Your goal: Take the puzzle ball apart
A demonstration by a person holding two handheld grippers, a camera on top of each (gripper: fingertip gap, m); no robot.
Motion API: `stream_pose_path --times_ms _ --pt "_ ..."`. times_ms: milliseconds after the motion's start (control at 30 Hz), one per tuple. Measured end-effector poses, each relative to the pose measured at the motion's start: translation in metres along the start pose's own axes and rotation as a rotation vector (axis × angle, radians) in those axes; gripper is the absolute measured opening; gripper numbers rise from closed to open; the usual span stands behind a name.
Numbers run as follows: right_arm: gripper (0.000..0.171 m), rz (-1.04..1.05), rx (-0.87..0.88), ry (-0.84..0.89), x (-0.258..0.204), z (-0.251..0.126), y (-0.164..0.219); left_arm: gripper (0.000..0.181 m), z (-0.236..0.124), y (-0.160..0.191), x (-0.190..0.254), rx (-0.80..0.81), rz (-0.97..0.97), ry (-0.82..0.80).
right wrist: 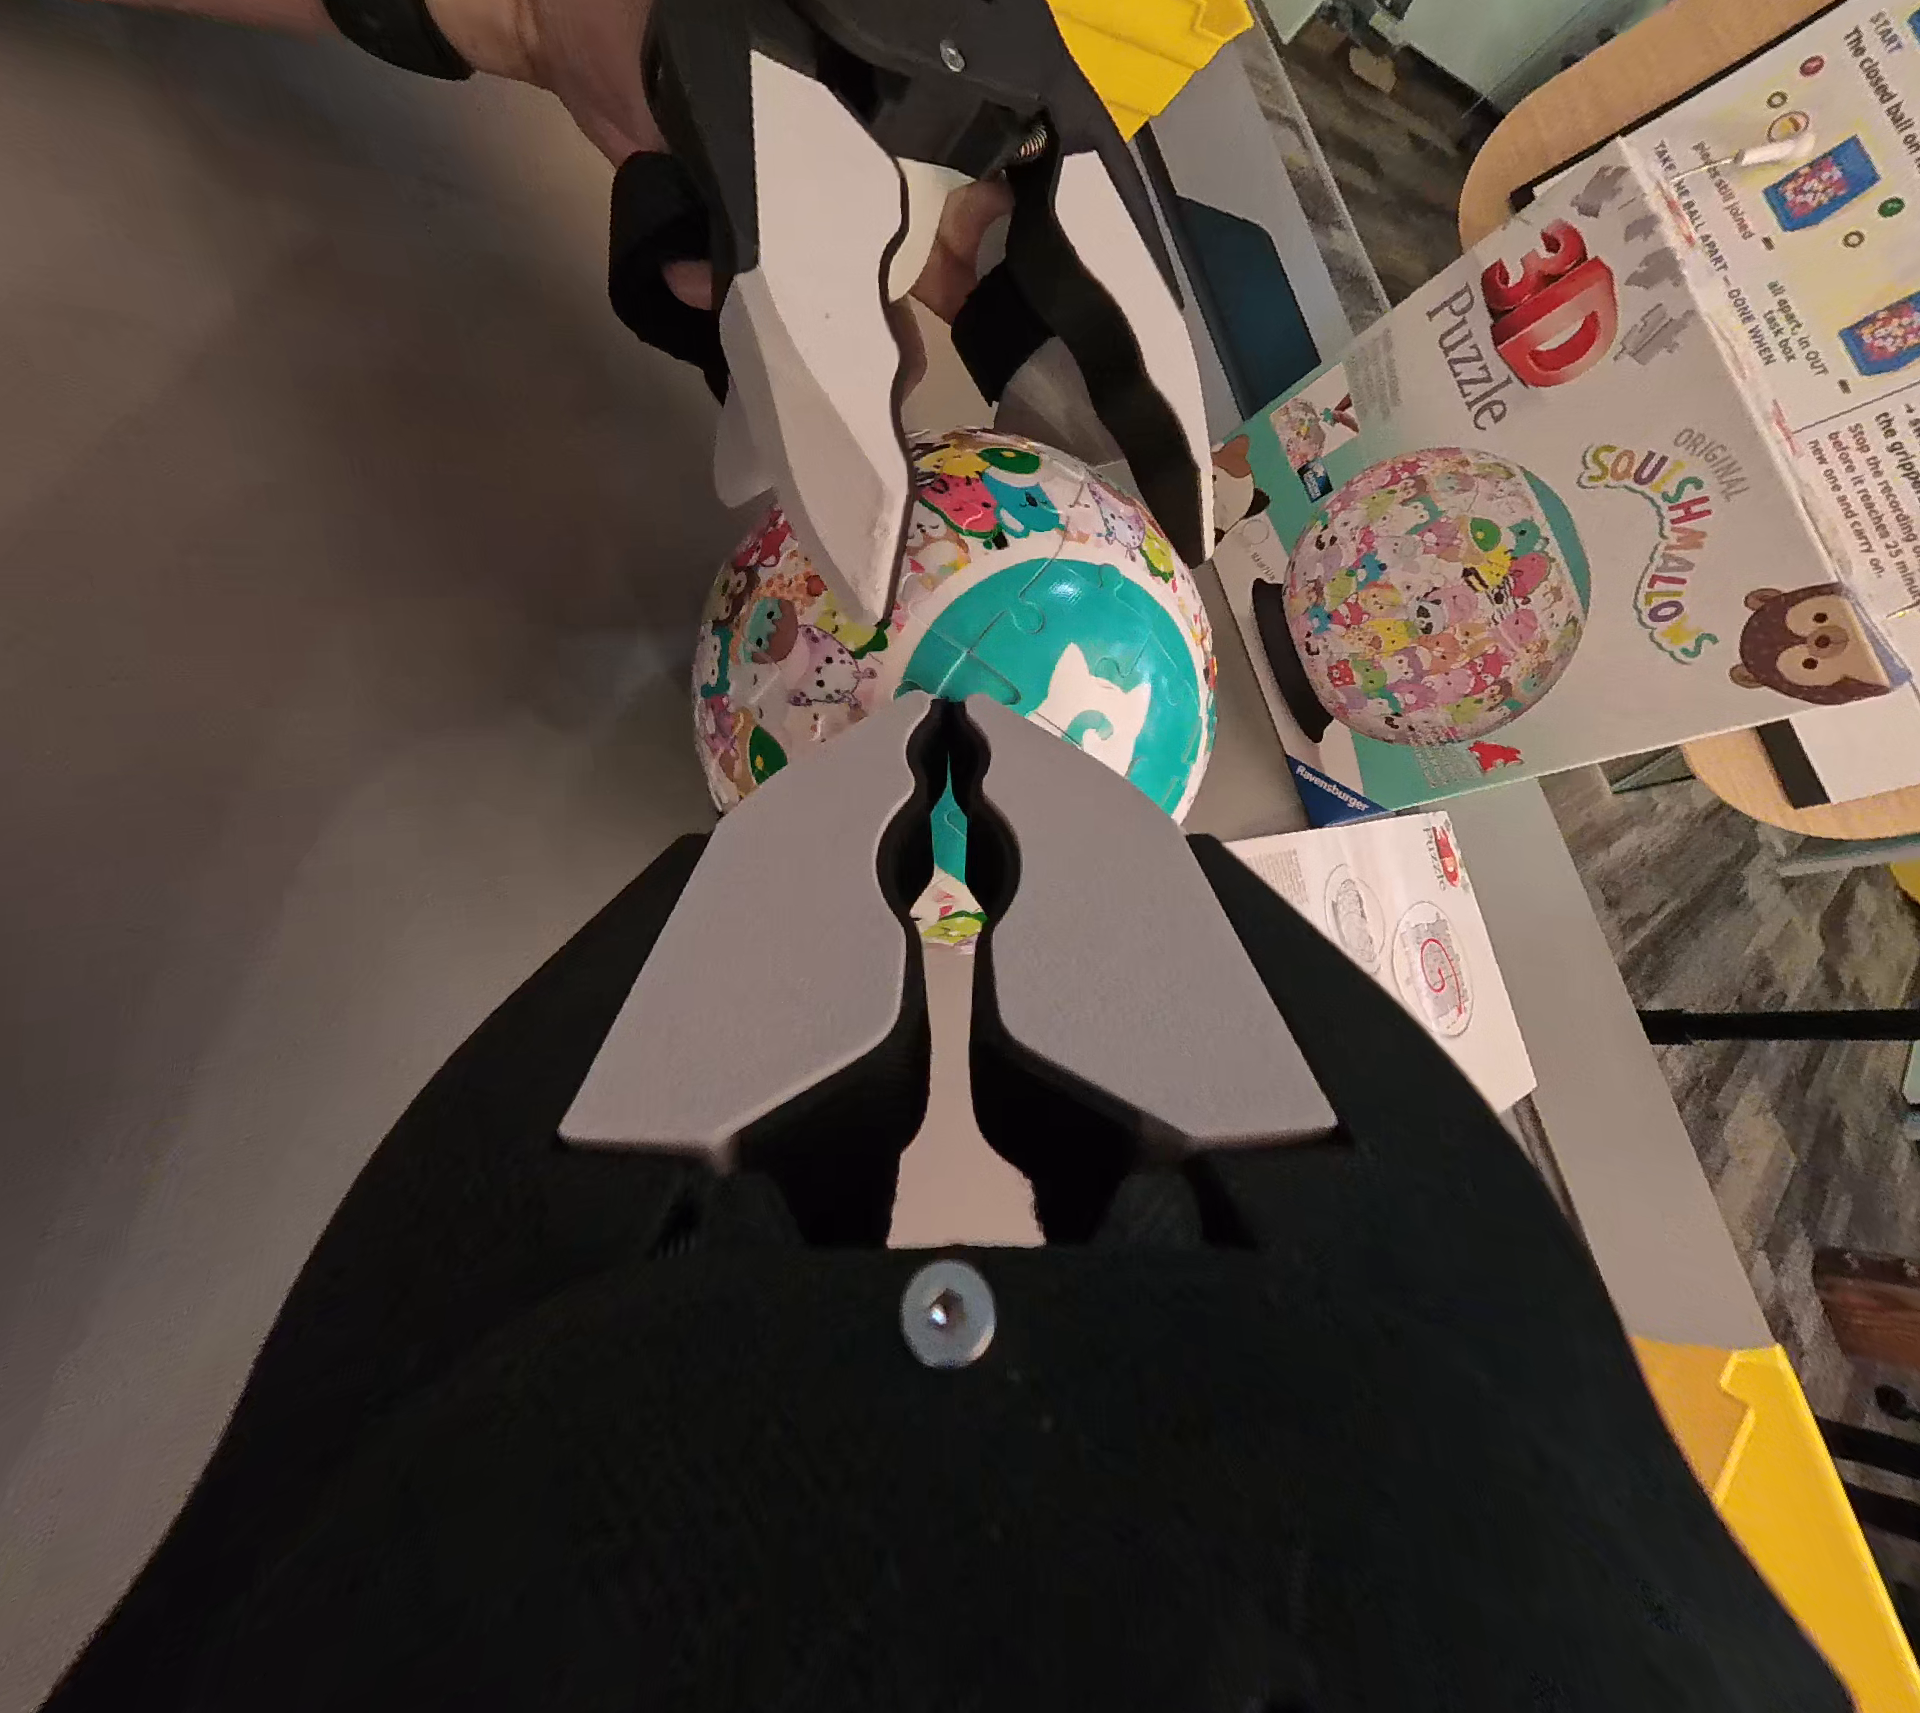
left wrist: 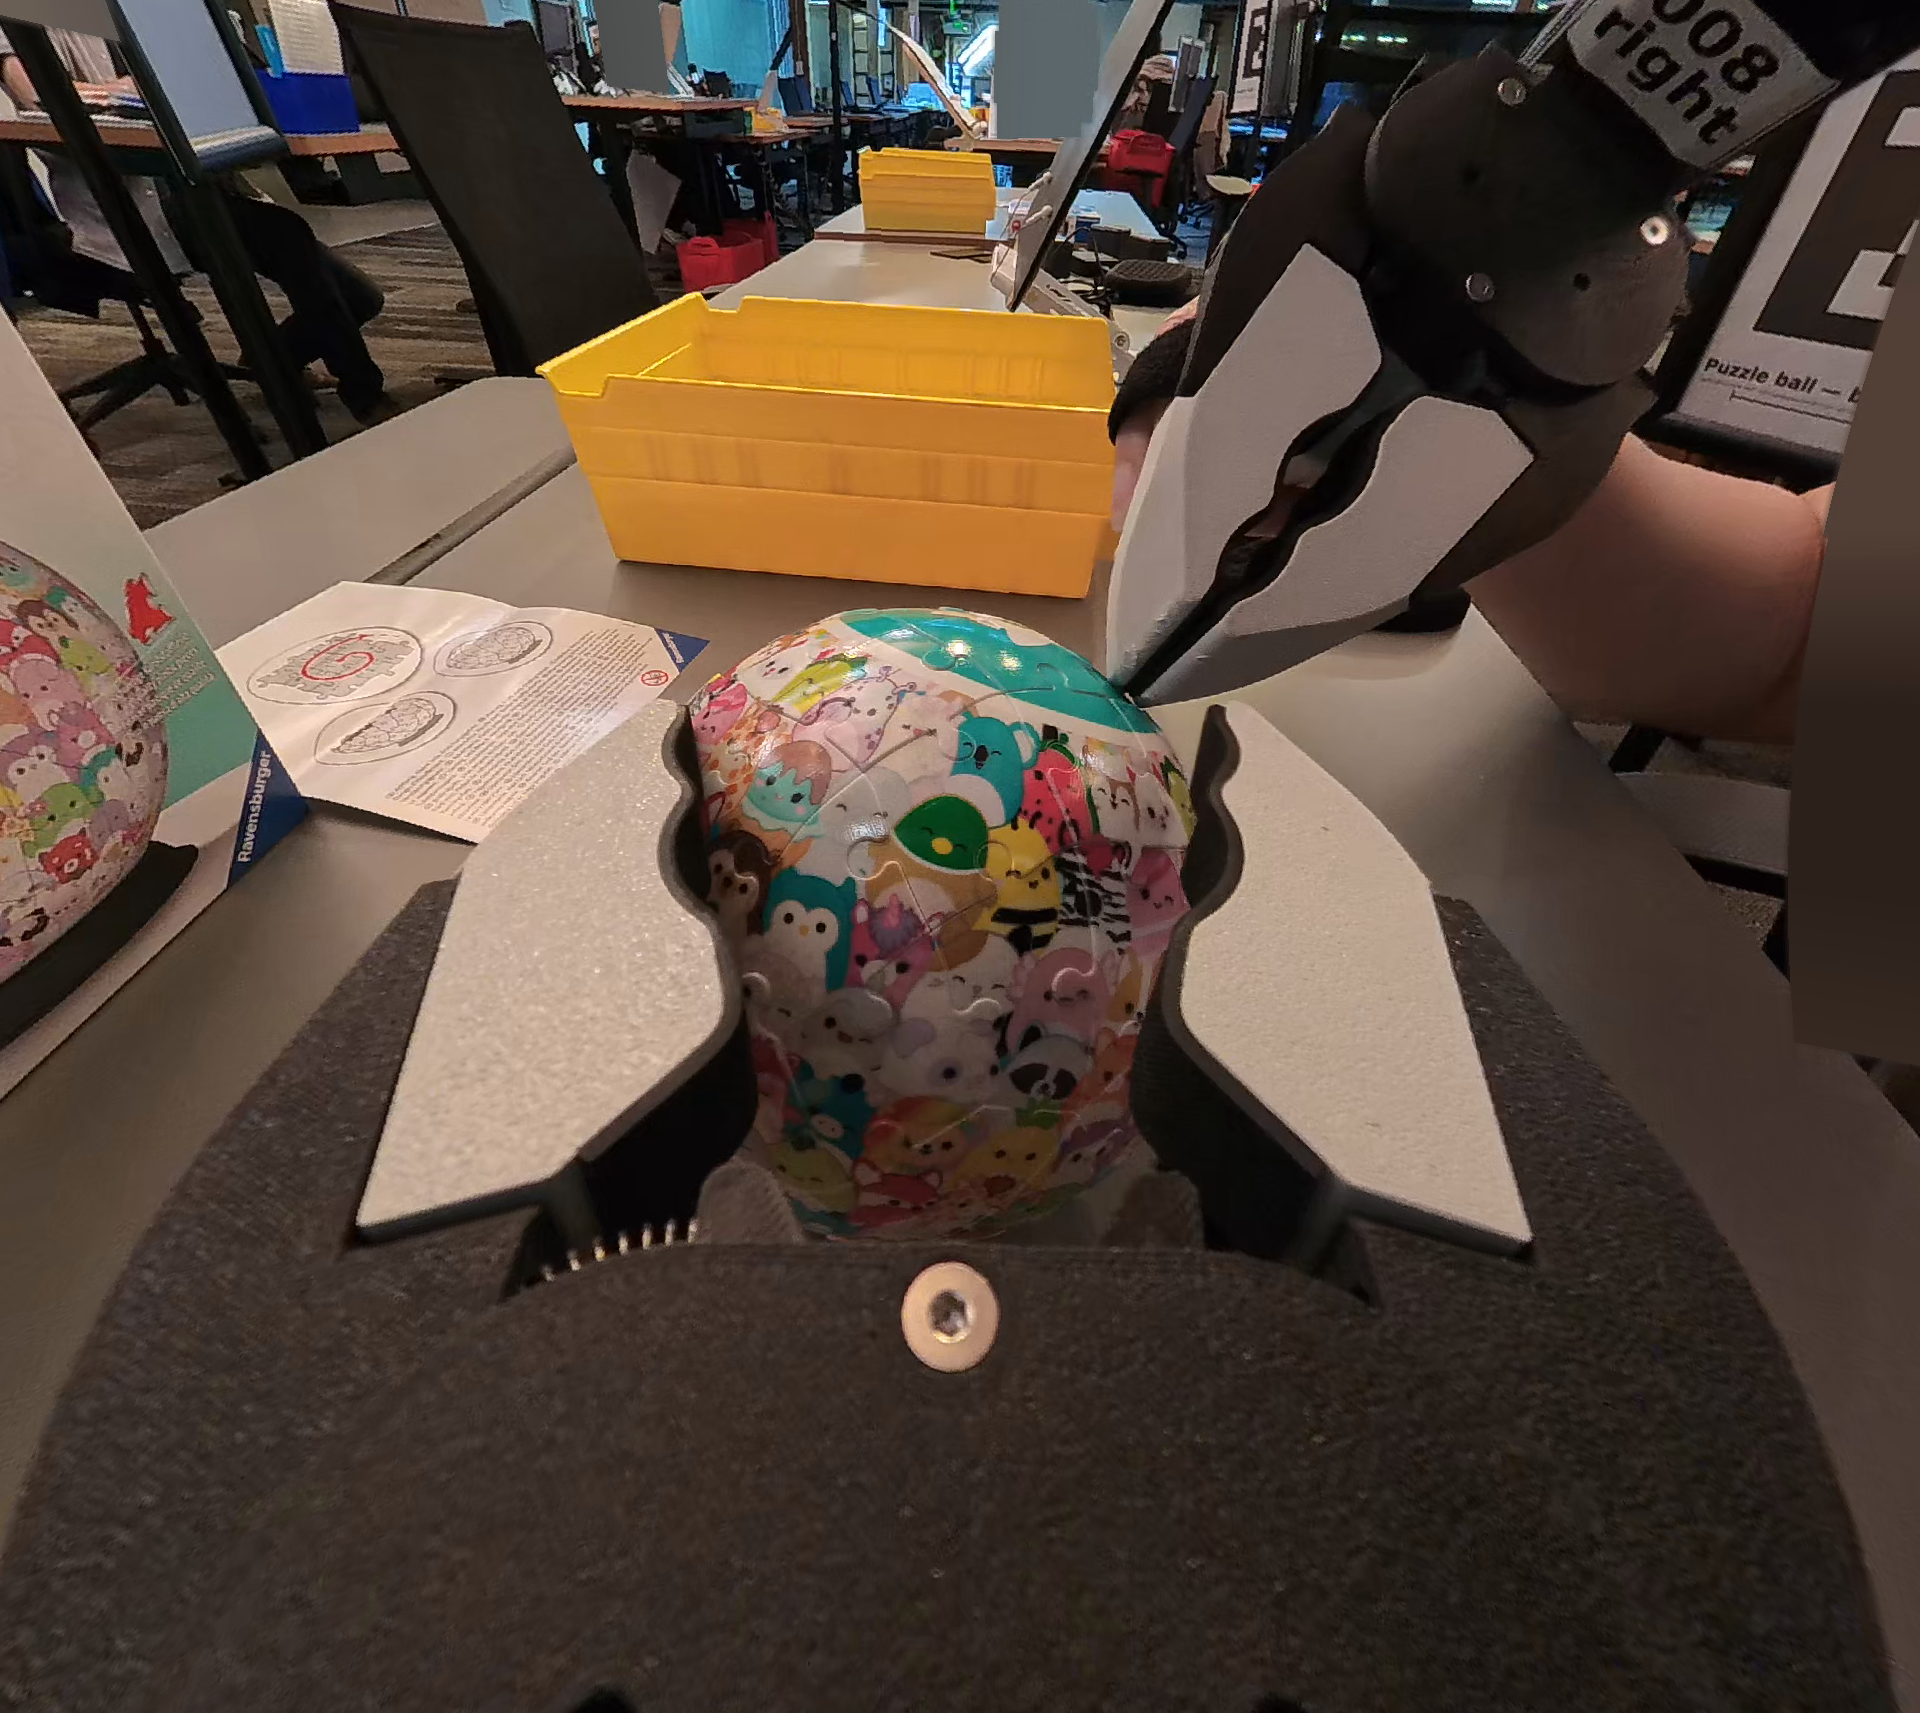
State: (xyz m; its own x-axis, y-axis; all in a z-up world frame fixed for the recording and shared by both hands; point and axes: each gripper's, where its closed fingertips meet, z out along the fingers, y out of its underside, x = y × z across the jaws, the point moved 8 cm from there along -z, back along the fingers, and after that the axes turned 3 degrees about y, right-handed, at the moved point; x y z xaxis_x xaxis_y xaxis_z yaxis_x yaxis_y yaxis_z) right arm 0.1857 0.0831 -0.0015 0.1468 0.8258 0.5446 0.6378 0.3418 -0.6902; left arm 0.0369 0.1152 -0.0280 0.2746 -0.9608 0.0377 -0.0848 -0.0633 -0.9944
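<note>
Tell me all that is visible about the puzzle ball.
The puzzle ball is a whole sphere of interlocked glossy curved pieces printed with colourful cartoon animals, with a teal cap on top. It sits on the grey table. The left gripper clamps its sides; the right gripper, shut, touches the teal cap.

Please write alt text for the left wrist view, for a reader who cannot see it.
The left gripper holds a colourful puzzle ball between its fingers, on a grey table. The right gripper, nearly shut, touches the ball's teal top; a yellow bin stands behind.
</note>
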Motion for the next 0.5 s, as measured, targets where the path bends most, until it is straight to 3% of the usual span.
stream_pose_path --times_ms 500 --pt "0.001 0.041 -0.105 -0.018 0.0065 0.0014 -0.005 0.092 0.001 0.0005 0.0002 0.003 0.004 -0.006"
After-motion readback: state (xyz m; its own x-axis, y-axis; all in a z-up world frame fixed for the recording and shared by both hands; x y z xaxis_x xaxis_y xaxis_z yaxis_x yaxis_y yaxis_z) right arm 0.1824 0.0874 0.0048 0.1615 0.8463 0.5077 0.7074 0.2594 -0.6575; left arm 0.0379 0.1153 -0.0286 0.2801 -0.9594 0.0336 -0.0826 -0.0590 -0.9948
